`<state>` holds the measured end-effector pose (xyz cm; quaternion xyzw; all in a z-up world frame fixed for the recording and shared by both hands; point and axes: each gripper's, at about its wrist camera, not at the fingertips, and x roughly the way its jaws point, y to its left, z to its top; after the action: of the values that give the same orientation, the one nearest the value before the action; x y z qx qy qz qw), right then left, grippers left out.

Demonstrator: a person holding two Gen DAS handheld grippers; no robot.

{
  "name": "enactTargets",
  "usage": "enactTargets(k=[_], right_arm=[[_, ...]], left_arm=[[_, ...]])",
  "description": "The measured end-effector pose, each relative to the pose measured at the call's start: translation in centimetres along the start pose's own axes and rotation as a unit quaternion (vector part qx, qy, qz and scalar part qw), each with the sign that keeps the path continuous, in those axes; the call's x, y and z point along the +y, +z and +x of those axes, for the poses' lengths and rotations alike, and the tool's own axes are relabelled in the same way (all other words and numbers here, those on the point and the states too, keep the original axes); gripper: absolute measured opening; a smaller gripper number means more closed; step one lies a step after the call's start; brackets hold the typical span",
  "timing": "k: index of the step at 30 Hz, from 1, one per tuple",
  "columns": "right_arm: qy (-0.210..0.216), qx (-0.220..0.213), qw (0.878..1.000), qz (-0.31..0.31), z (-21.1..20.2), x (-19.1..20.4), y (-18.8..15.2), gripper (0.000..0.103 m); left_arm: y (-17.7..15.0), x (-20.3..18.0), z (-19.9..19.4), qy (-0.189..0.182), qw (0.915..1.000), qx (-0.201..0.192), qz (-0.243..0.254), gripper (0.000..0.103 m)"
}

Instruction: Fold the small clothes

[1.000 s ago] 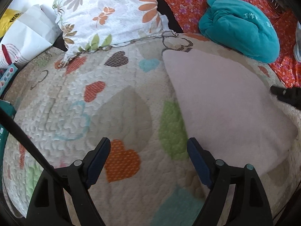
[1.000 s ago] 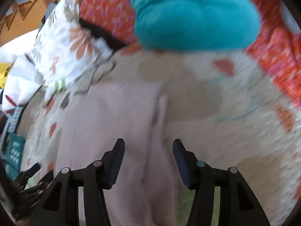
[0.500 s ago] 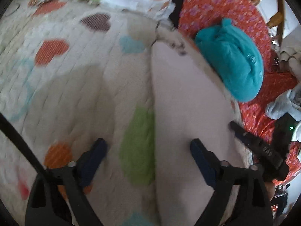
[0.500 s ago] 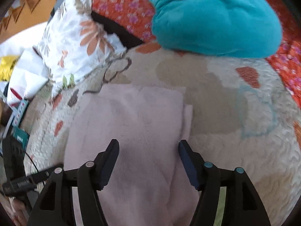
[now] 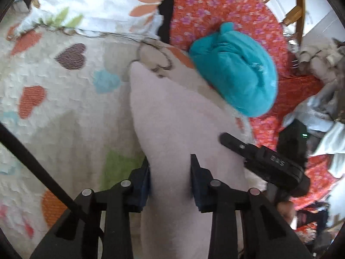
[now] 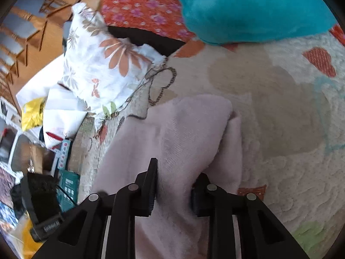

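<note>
A pale pink fleece garment (image 5: 172, 116) lies folded on the heart-patterned quilt (image 5: 54, 112). My left gripper (image 5: 170, 179) has its jaws partly closed with the garment's near left edge bunched between them. My right gripper (image 6: 174, 185) likewise has its jaws narrowed around a raised fold of the pink garment (image 6: 179, 129) near its right edge. The right gripper's body (image 5: 265, 159) shows at the right of the left wrist view, over the garment. The left gripper's body (image 6: 41, 205) shows at the lower left of the right wrist view.
A teal folded garment (image 5: 235, 73) sits just beyond the pink one on an orange floral cover (image 5: 215, 6). A white floral pillow (image 6: 103, 64) lies at the far left. Boxes and papers (image 6: 62, 116) lie off the quilt's left edge. Grey clothes (image 5: 319, 69) are piled at the far right.
Both grippers moved in onto the pink garment and their jaws narrowed from wide open. Pink fabric now bunches up between each pair of fingers.
</note>
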<state>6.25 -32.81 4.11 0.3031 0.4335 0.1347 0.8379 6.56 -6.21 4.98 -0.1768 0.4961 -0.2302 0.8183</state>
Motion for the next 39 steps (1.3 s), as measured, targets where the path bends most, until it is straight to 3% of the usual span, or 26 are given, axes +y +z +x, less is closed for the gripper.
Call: enactTargets(k=[3, 5, 7, 10, 12, 16, 18, 19, 20, 22, 25, 29, 31, 33, 35, 37, 39], right_arm=[[-0.067, 0.013, 0.998, -0.006, 1.5, -0.7, -0.6, 0.042], [-0.069, 0.003, 0.998, 0.006, 1.0, -1.1, -0.6, 0.043], [-0.095, -0.047, 0.994, -0.008, -1.1, -0.1, -0.2, 0.043], [-0.12, -0.114, 0.984, -0.059, -4.1, 2.4, -0.3, 0.043], [-0.106, -0.125, 0.982, -0.094, -5.1, 4.4, -0.9, 0.041], [0.004, -0.04, 0.993, -0.112, -3.2, 6.5, -2.7, 0.029], [0.009, -0.002, 0.993, -0.119, -1.3, 6.9, -3.8, 0.029], [0.005, 0.023, 0.993, -0.114, 0.1, 6.6, -4.4, 0.029], [0.004, 0.039, 0.994, -0.105, 0.6, 6.1, -4.9, 0.029], [-0.018, 0.077, 0.994, -0.079, 2.1, 4.9, -5.8, 0.028], [-0.04, 0.086, 0.993, -0.064, 2.0, 4.3, -7.6, 0.027], [-0.09, 0.104, 0.985, -0.107, 0.6, 5.2, -10.7, 0.028], [-0.104, 0.109, 0.982, -0.115, -0.5, 4.9, -12.3, 0.029], [-0.121, 0.095, 0.979, -0.135, -2.0, 5.5, -13.4, 0.029], [-0.129, 0.057, 0.977, -0.158, -4.1, 6.3, -13.8, 0.032], [-0.142, 0.008, 0.975, -0.172, -6.2, 7.0, -13.6, 0.042], [-0.158, -0.03, 0.972, -0.174, -7.4, 7.4, -13.3, 0.057]], left_arm=[[-0.9, 1.9, 2.1, 0.071, 0.9969, 0.029, -0.016, 0.053], [-1.2, 2.7, 2.1, 0.063, 0.9973, 0.022, -0.029, 0.054], [-1.1, 2.5, 0.9, 0.069, 0.9973, 0.008, -0.022, 0.054], [-1.5, 1.7, -2.0, 0.113, 0.992, -0.056, 0.015, 0.06], [-2.0, 0.9, -4.2, 0.159, 0.9807, -0.107, 0.042, 0.066], [-3.0, -0.4, -7.9, 0.222, 0.9528, -0.189, 0.085, 0.079], [-3.5, -1.1, -9.8, 0.244, 0.9341, -0.241, 0.099, 0.097], [-3.8, -1.4, -10.7, 0.252, 0.9252, -0.264, 0.104, 0.101], [-4.3, -1.6, -12.0, 0.257, 0.915, -0.29, 0.112, 0.103], [-4.5, -2.1, -13.4, 0.267, 0.9061, -0.307, 0.117, 0.103], [-5.2, -2.0, -15.0, 0.257, 0.905, -0.317, 0.121, 0.103], [-6.4, -1.8, -16.8, 0.23, 0.9091, -0.33, 0.109, 0.103], [-7.1, -2.0, -17.6, 0.227, 0.9051, -0.342, 0.11, 0.103], [-8.0, -2.4, -18.4, 0.234, 0.8991, -0.353, 0.111, 0.103], [-8.6, -2.7, -18.7, 0.243, 0.8988, -0.348, 0.108, 0.103], [-9.4, -2.9, -18.7, 0.256, 0.9003, -0.337, 0.1, 0.103], [-10.2, -2.9, -18.0, 0.273, 0.9026, -0.32, 0.093, 0.103]])
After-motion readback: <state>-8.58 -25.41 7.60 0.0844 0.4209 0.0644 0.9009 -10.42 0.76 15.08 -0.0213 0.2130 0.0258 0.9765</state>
